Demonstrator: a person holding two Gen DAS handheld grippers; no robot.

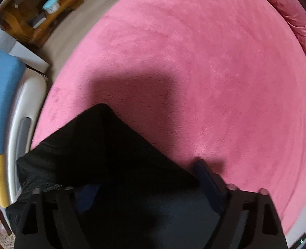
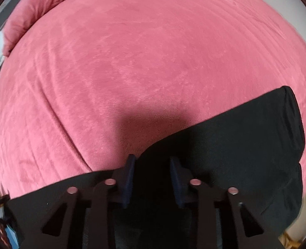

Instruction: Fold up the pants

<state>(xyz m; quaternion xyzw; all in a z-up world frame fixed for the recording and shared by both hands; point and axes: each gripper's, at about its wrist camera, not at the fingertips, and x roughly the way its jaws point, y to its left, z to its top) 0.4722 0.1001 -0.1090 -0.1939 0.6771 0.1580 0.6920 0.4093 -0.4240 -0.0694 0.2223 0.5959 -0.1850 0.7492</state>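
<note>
Black pants point(image 1: 103, 155) lie on the near edge of a pink bed cover point(image 1: 194, 62). In the left wrist view the cloth drapes over my left gripper point(image 1: 140, 178); its left finger is hidden under the fabric and its right finger point(image 1: 207, 178) shows, spread wide. In the right wrist view the pants point(image 2: 236, 137) stretch to the right, ending in a folded edge. My right gripper point(image 2: 152, 176) has its two blue-padded fingers apart over the pants' edge, with black cloth between and below them.
A bunched pink pillow or blanket point(image 2: 28, 14) lies at the bed's far end. Left of the bed are a wooden shelf point(image 1: 38, 10), a white box point(image 1: 26, 58) and a blue and yellow object point(image 1: 1, 83) on a beige floor.
</note>
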